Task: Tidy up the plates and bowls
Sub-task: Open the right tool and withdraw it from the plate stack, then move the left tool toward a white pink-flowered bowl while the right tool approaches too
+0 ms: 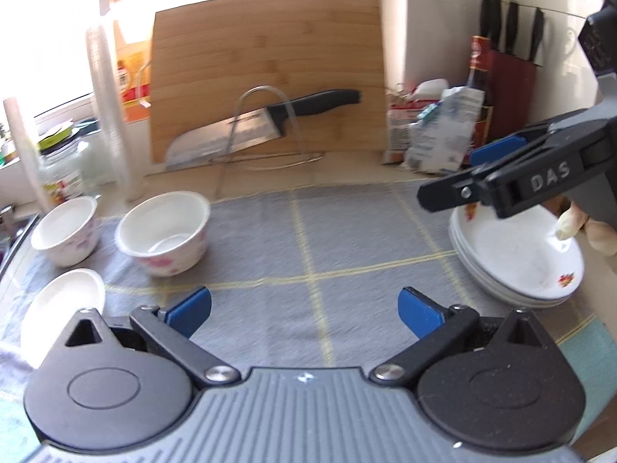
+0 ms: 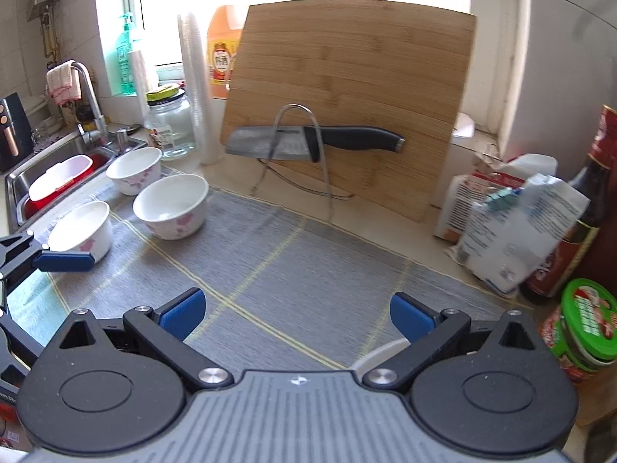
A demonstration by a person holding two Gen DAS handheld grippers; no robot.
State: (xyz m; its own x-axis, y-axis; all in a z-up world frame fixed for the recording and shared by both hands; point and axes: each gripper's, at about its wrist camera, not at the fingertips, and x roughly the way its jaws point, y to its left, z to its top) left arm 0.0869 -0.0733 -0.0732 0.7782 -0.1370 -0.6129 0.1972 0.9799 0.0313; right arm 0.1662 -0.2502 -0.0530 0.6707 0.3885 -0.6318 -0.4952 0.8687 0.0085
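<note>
While the three white floral bowls (image 2: pixel 171 206) stood apart on the left of the grey mat (image 2: pixel 293 266), the plates (image 1: pixel 516 258) were already a neat stack at its right edge, so gathering the bowls looked like the step in hand. The left hand-held gripper (image 1: pixel 304 310) hovered over the mat with its jaws spread wide and nothing between them; the right hand-held gripper (image 2: pixel 297 314) was likewise wide open and empty, poised above the plate stack. To do it well, I would pinch one bowl by its rim wall, lift it clear, and lower it squarely into its neighbour. Behind them on the worktop a knife (image 2: pixel 312 142) rested in a wire stand against the cutting board (image 2: pixel 354 77), best kept clear of.
</note>
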